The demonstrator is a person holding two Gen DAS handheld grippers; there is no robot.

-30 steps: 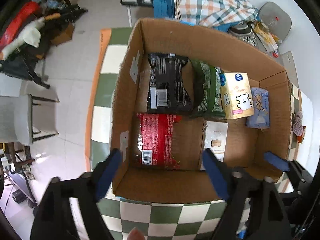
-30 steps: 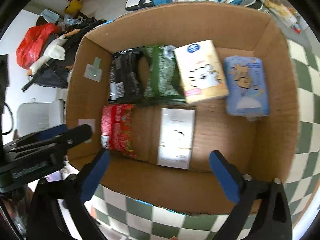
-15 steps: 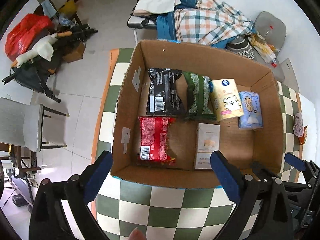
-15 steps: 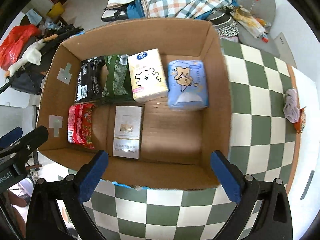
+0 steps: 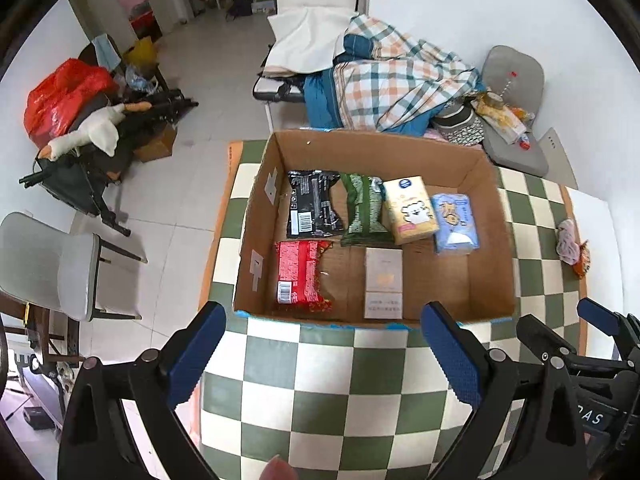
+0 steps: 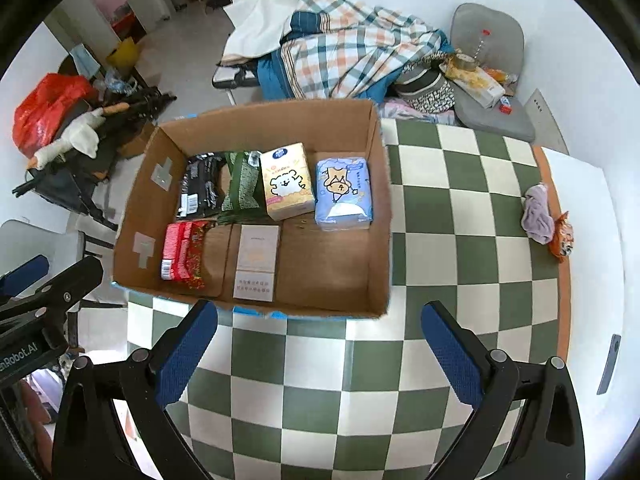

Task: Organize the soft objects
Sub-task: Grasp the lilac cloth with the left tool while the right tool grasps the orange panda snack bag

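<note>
Your checkered worktop holds the cardboard box at its left edge; right side's free. Left tool, jaws just widened, and right tool both gape empty.

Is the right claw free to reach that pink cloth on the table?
Probably yes. The right claw is open and empty, and the pink cloth lies on open checkered table, outside the box, with only an orange wrapper beside it.

The left gripper points steeply down, its blue-padded jaws having just been opening — nothing between them. The right gripper angles down likewise, jaws spread wide and bare — the two sit side by side, close together
</note>
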